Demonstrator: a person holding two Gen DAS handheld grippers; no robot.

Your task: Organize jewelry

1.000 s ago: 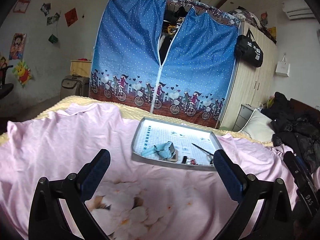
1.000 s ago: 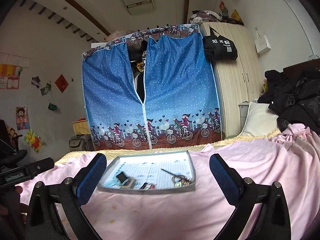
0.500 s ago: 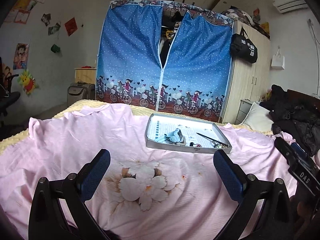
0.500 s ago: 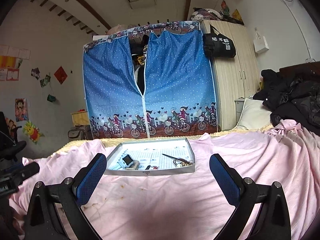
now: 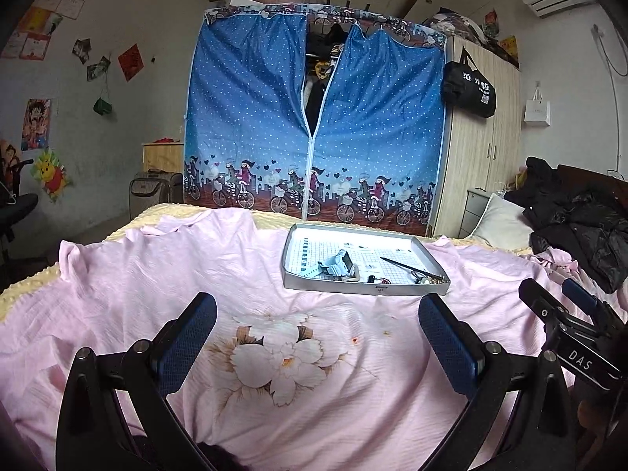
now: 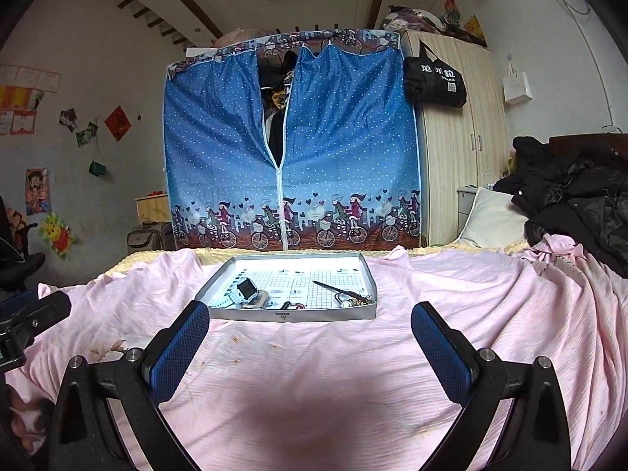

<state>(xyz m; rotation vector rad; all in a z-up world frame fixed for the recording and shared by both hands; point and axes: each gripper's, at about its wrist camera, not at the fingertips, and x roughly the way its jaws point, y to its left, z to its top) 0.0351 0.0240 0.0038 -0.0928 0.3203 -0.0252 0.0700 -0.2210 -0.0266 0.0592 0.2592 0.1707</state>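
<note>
A shallow grey tray [image 5: 363,288] [image 6: 290,312] lies on the pink bed sheet ahead of both grippers. Inside it rest a light blue watch [image 5: 333,265] [image 6: 243,290], a thin dark hair stick [image 5: 404,266] [image 6: 335,287] and small jewelry pieces [image 5: 426,278] [image 6: 355,300] near its right front corner. My left gripper [image 5: 314,333] is open and empty, well short of the tray and left of it. My right gripper [image 6: 310,337] is open and empty too, just short of the tray's front wall. In the left wrist view the right gripper's body [image 5: 569,337] shows at the right.
A pink sheet with a flower print [image 5: 282,357] covers the bed. Behind it stand a blue fabric wardrobe [image 5: 314,125] and a wooden cupboard [image 6: 463,149]. Dark coats [image 5: 581,223] and a pillow [image 6: 490,216] lie at the right.
Both grippers have drawn back from the tray and risen, so the tray now looks smaller and farther away. Both stayed open and empty.
</note>
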